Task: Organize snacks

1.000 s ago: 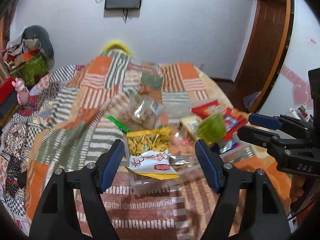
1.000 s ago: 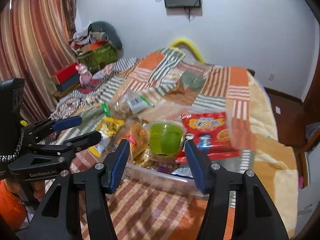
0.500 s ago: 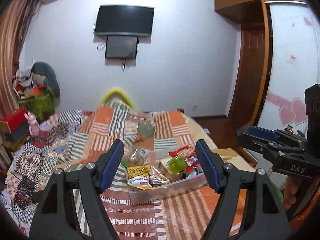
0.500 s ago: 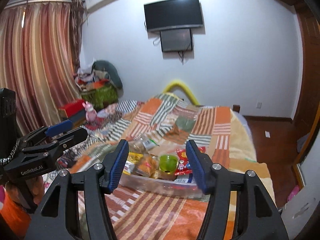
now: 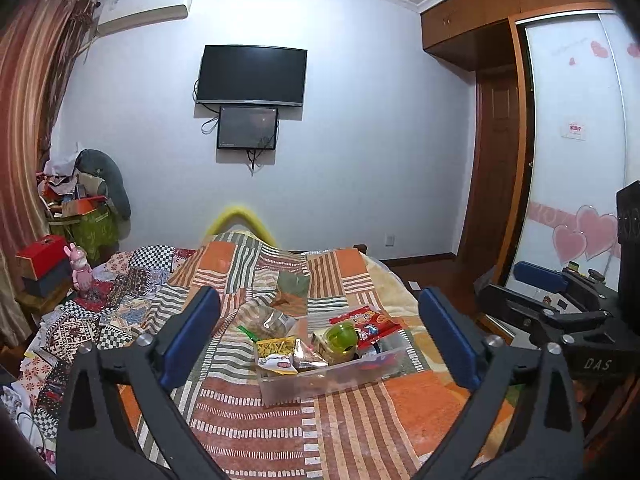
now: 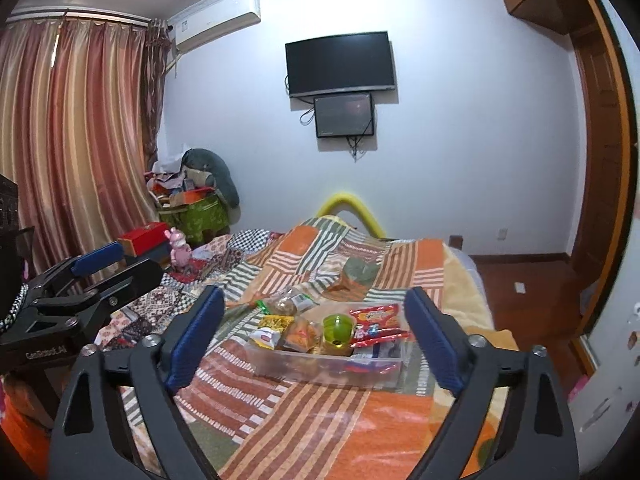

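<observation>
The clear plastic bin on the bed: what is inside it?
The clear plastic bin holds a green jelly cup, a yellow snack bag, an orange packet and red packets. Whatever lies beneath them is covered.

Both grippers are now much farther back and higher than a second ago: the left gripper [image 5: 320,336] and right gripper [image 6: 316,336], jaws spread wide and empty, look across the patchwork-quilted bed [image 5: 248,420]. The clear plastic snack bin [image 5: 324,376], which filled both views before, now appears small and well apart from the fingertips.
</observation>
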A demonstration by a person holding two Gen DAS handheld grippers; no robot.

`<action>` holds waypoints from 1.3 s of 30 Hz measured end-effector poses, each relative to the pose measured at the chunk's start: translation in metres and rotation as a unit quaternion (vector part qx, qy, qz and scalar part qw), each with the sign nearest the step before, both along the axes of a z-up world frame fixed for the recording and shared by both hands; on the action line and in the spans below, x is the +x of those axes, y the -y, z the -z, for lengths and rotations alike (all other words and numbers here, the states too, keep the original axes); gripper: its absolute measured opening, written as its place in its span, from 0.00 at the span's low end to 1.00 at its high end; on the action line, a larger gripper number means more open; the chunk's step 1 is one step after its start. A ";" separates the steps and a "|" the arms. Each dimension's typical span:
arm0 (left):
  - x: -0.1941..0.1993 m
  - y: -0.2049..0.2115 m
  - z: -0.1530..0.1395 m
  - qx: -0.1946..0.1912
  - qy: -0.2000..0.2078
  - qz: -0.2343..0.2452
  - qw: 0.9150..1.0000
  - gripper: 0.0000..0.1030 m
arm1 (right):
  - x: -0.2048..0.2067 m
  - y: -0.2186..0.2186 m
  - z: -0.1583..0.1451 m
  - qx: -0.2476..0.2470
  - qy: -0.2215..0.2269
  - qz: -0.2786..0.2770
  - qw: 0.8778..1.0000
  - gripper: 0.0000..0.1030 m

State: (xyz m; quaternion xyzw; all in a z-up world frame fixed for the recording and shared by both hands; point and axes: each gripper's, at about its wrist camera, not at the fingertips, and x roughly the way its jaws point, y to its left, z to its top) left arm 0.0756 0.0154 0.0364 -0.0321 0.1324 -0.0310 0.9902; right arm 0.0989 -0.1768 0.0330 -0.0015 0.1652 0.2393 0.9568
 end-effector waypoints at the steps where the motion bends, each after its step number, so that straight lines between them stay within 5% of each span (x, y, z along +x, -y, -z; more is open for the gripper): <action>1: -0.002 0.000 0.000 0.000 0.002 -0.002 1.000 0.99 | -0.002 0.000 -0.001 0.002 0.005 0.006 1.000 1.00; 39: -0.009 0.008 0.001 0.007 0.003 0.005 1.000 1.00 | -0.016 0.010 0.001 0.002 0.016 0.025 1.000 1.00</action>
